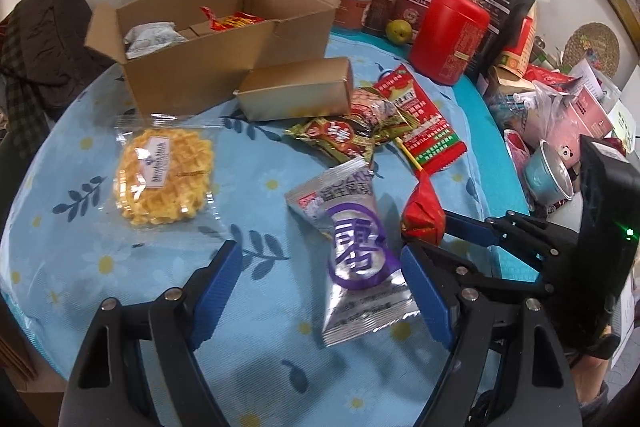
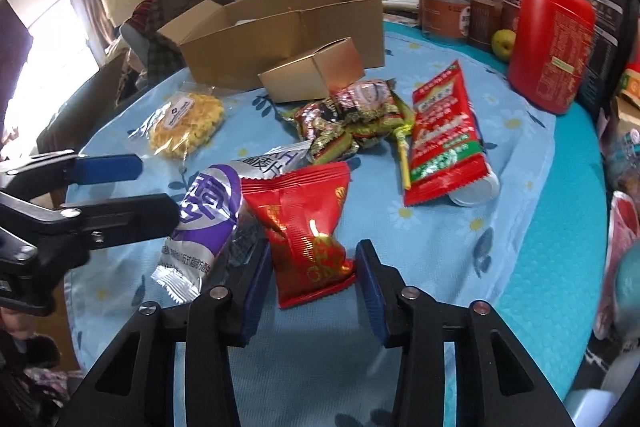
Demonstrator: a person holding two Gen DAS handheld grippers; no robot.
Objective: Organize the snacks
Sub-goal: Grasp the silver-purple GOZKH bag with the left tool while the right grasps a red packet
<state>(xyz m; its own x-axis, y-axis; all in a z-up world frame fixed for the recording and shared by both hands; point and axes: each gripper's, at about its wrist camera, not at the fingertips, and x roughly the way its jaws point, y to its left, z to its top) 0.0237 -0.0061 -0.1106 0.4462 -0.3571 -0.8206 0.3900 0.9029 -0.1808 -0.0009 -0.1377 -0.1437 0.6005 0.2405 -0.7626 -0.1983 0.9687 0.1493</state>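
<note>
Both tools (image 1: 320,291) (image 2: 310,281) low, spread around packets (image 2: 308,227)

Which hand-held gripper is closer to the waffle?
Left. The left hand-held gripper sits open around the silver-purple packet, just right of the waffle. The right hand-held gripper is farther away, open around the red packet.
</note>
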